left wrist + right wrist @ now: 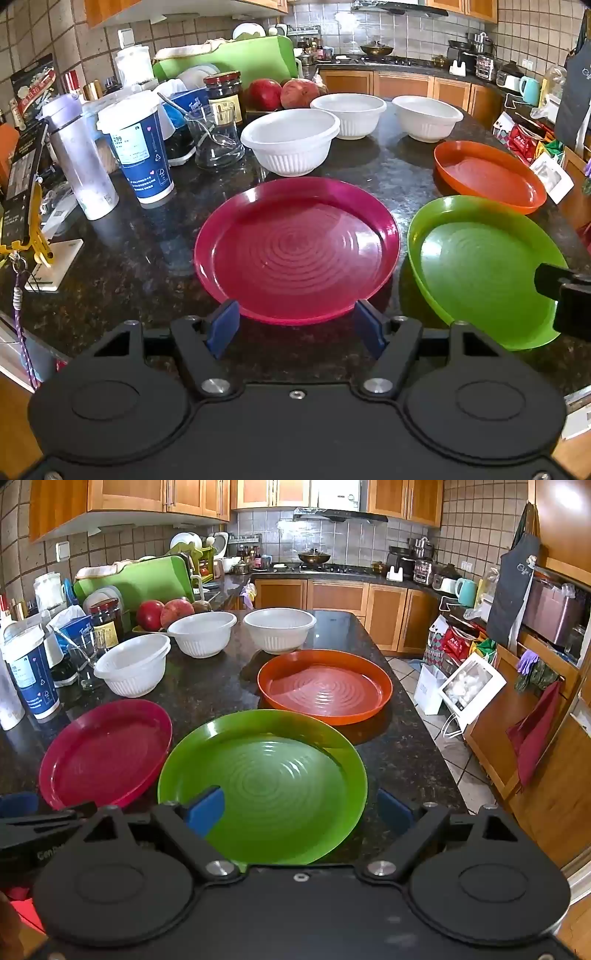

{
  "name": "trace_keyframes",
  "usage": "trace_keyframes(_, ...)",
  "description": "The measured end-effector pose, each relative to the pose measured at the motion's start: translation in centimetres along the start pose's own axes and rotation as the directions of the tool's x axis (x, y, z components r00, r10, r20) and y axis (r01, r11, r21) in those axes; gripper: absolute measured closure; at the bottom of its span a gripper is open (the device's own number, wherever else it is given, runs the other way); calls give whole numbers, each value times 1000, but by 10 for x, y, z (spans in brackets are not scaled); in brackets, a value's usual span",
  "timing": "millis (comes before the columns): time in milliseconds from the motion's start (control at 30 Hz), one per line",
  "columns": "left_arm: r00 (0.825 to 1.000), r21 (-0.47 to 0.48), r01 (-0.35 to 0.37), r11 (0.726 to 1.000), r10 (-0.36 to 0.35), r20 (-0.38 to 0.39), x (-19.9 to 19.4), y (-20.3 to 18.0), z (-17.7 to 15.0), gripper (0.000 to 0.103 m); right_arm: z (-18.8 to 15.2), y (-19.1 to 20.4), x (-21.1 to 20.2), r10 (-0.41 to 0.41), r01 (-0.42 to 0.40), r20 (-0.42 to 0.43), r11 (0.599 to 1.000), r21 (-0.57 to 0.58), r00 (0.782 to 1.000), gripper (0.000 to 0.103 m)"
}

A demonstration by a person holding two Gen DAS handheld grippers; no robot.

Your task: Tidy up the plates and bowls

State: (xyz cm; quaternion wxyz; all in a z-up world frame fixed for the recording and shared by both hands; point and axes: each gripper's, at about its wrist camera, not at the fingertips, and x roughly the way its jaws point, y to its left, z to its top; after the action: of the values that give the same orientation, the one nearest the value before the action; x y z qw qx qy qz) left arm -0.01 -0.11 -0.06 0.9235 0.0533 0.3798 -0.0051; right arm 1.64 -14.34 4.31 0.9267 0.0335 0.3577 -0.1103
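While we hold both tools tilted down over the dark stone worktop (155,258), each one has its blue pads spread wide with nothing between them. Our left hand-held gripper (295,326) hangs just short of the near rim of the pink plate (295,247), not touching it. Our right hand-held gripper (301,814) hovers over the near part of the green plate (266,786); one pad lies over the plate's left side and the other just off its right edge, and we cannot tell whether either touches.

The green plate lies just right of the pink one, rims almost meeting. An orange plate (325,686) sits farther back, on the right, close behind the green plate. Beyond the plates, three white bowls (291,142) (349,112) (428,116) stand in a loose row across the worktop, all upright and empty. At the far left, a blue paper cup (142,151), a pale bottle (79,155) and a dark jar (224,96) crowd together.
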Motion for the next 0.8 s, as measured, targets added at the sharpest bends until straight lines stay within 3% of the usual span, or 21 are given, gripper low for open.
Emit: trace_keyframes(800, 1000, -17, 18, 1000, -18, -8, 2, 0, 1, 33, 0, -1, 0, 14, -14, -1, 1000, 4, 1000, 10)
